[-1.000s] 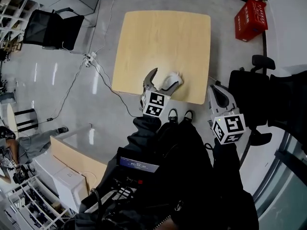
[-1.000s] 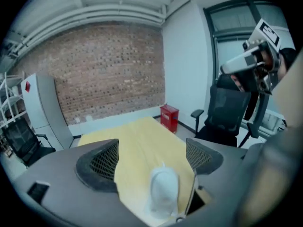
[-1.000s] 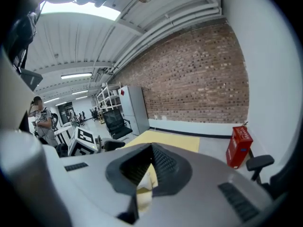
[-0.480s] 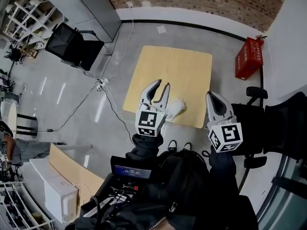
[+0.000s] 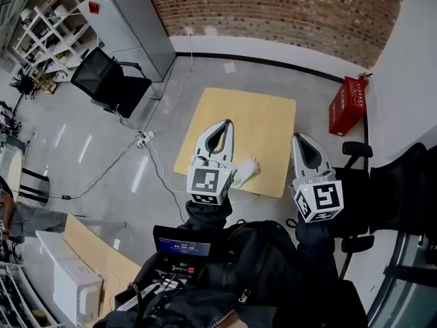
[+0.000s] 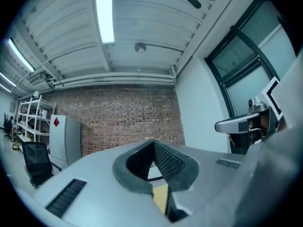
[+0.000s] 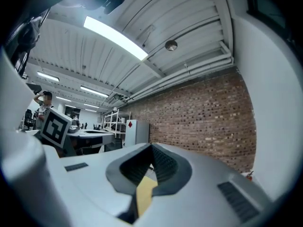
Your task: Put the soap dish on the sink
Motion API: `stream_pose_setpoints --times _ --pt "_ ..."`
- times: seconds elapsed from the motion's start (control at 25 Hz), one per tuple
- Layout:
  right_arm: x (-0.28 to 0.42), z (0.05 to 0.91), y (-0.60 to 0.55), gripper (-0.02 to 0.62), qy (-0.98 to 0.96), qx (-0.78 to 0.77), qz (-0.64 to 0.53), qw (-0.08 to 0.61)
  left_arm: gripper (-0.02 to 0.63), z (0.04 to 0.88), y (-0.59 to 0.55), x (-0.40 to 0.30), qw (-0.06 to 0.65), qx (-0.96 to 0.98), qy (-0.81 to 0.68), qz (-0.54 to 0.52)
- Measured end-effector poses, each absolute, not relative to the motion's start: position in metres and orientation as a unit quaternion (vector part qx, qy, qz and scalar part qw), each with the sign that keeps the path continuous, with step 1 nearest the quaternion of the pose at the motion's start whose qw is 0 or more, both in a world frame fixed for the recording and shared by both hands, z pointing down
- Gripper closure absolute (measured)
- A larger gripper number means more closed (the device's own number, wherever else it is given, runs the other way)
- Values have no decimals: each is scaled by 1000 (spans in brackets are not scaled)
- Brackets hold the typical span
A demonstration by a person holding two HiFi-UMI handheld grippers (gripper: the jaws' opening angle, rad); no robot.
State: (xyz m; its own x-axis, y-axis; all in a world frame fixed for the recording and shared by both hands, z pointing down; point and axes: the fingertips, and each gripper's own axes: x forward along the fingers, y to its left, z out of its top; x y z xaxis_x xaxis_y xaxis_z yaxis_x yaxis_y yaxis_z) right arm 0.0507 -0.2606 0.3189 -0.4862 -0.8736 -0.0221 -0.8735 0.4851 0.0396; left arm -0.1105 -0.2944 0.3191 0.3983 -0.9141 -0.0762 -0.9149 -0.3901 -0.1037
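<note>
A small white soap dish lies on the light wooden table, close to its near edge. My left gripper is held high above the table, just left of the dish in the head view, shut and empty. In the left gripper view the left gripper has its ribbed pads together and points level at a brick wall. My right gripper hovers beyond the table's right edge, also shut with nothing in it. The right gripper faces the same wall in its own view. No sink shows in any view.
A red crate stands on the floor right of the table. Black office chairs and a grey cabinet are at the left. A cable and power strip lie on the floor. Another black chair is near my right gripper.
Both grippers have risen away from the table. The left jaws, open beside the white dish a second ago, have shut empty, and the dish stays on the table. The head view has tilted up.
</note>
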Motion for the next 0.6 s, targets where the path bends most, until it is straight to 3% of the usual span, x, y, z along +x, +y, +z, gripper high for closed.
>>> stream_pose_setpoints --times 0.6 --pt "68 296 -254 591 -857 512 -48 -16 604 307 -292 -82 74 -845 529 4"
